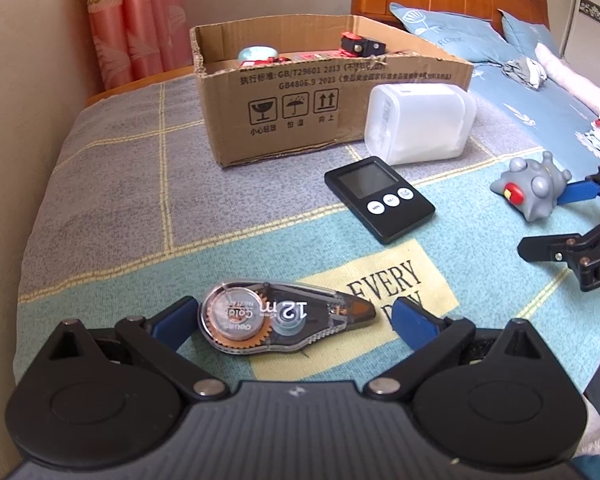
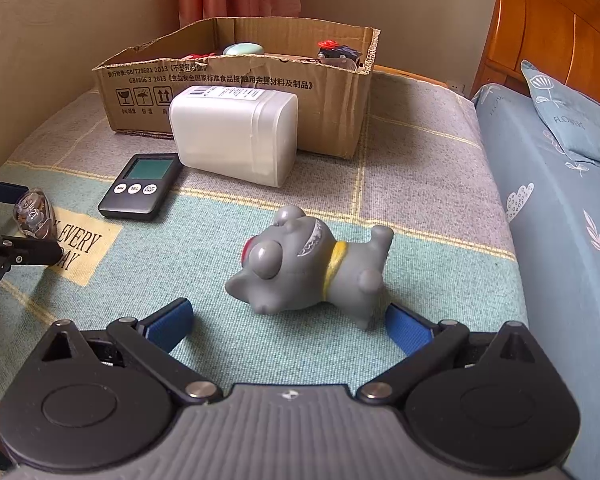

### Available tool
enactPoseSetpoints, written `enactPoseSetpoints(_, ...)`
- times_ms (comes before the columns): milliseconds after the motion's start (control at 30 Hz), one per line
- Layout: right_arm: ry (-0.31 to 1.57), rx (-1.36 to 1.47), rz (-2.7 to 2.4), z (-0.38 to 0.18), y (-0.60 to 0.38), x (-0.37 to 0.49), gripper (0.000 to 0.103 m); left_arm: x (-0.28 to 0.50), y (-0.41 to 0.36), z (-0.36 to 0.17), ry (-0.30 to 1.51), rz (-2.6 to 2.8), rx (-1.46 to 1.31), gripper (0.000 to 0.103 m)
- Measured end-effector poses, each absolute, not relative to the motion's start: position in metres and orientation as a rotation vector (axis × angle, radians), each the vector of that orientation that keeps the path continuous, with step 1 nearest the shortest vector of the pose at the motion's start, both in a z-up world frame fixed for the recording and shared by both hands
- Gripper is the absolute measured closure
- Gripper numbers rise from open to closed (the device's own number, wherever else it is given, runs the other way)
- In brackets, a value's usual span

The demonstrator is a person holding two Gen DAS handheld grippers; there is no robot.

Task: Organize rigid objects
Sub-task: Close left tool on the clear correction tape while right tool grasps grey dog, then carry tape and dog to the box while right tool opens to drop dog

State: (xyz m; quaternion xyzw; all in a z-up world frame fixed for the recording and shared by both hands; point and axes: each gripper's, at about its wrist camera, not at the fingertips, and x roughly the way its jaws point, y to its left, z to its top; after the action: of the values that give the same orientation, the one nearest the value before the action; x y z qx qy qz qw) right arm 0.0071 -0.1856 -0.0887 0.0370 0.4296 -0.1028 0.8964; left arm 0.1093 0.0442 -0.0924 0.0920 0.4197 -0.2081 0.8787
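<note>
- Right now my left gripper [image 1: 290, 322] sits low over the bed's checked blanket [image 1: 120, 200], its jaws spread wide with nothing clamped between them.
- A clear correction tape dispenser [image 1: 284, 318] lies flat on the blanket between my two blue pads; the left pad [image 1: 172, 324] is just beside its round end, and the right pad [image 1: 414, 322] stands a little clear of its pointed tip.
- My right gripper [image 2: 290, 326] is also wide open and holds nothing.
- A grey toy dog [image 2: 308, 268] with a yellow collar lies on its side just ahead of my right gripper, one leg close to the right blue pad [image 2: 408, 330]; I cannot tell whether they touch.
- A black digital timer [image 1: 380, 202] lies face up on the blanket, between the tape dispenser and a white plastic container [image 1: 418, 122].
- The container lies on its side, right up against the front wall of a cardboard box [image 1: 280, 108].
- The open-topped box stands at the far end of the blanket and already holds several items, among them a red and black toy [image 1: 360, 45] and a pale rounded object [image 1: 256, 53].
- Blue floral bedding [image 2: 560, 220] and a wooden headboard [image 2: 548, 28] lie to my right.
</note>
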Motion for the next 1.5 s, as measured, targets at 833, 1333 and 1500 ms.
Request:
enactPoseSetpoints(833,0.906,0.080,-0.230,-0.083,-0.179,0.024,0.000,0.107,0.039,-0.090,0.859,-0.420,0.185,0.014)
enactPoseSetpoints(1333,0.914,0.034,-0.270,-0.078,-0.188,0.035,0.026,0.109,0.041,-0.085,0.895,-0.425,0.181,0.014)
enactPoseSetpoints(1500,0.931,0.028,-0.244,-0.075,-0.191,0.032,0.027,0.107,0.040,-0.076,0.887,-0.427,0.183,0.014)
